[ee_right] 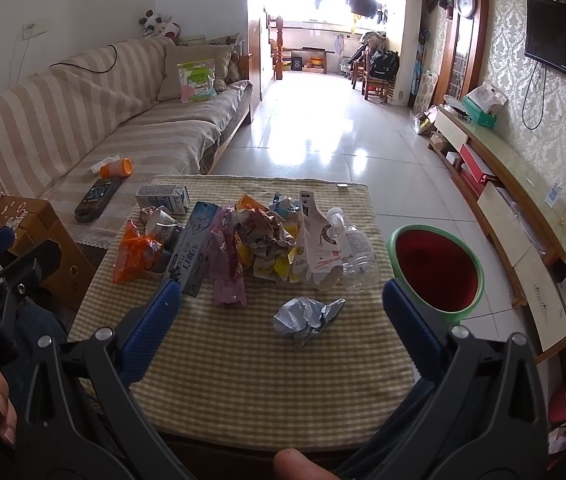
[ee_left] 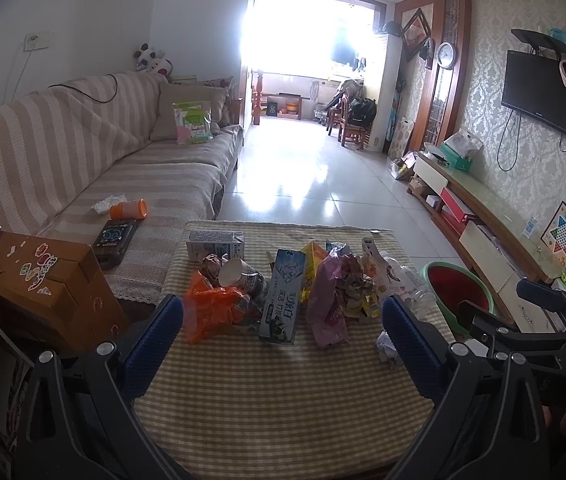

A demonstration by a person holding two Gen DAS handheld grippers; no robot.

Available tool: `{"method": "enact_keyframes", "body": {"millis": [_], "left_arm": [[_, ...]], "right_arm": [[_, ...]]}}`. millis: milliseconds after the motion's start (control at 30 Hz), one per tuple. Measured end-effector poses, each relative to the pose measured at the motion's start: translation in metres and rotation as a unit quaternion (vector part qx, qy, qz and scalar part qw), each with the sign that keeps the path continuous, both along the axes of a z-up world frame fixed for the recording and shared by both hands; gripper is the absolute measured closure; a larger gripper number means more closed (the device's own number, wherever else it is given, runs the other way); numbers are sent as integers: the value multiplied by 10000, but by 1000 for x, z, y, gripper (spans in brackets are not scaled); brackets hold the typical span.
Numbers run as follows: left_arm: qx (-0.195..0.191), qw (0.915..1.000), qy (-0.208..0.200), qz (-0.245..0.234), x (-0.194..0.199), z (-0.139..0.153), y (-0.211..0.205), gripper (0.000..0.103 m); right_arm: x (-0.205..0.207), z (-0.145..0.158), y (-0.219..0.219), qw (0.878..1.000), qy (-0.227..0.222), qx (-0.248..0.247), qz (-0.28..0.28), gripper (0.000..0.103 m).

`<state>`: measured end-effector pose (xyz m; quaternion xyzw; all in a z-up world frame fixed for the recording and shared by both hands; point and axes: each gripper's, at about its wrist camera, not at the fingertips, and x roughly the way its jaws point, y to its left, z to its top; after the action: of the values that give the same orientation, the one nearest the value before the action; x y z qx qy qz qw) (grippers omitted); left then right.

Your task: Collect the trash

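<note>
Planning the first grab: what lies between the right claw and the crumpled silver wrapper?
Only bare checked tablecloth, seen in the right wrist view, between the right claw and the wrapper.

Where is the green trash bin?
The green bin stands on the floor by the table's right side, beside the clear bottle, in the right wrist view.

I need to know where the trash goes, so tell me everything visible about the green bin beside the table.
The green bin is a round, plastic-looking container with a light green rim and a red liner or inside. It stands upright and open on the tiled floor, just off the right edge of the checked tablecloth, and nothing can be made out inside it. The left wrist view shows it partly hidden behind the clear plastic bottle. Neither gripper touches it.
</note>
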<state>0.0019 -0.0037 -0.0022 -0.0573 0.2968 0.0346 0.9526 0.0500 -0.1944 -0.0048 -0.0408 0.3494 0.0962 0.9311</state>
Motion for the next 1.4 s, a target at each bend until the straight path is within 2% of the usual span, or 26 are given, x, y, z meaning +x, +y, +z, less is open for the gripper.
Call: {"method": "enact_keyframes", "body": {"millis": [1400], "left_arm": [[28, 9999, 56, 108, 0, -3, 4, 8]], "right_arm": [[2, 2, -8, 10000, 11, 23, -74, 3]]}}
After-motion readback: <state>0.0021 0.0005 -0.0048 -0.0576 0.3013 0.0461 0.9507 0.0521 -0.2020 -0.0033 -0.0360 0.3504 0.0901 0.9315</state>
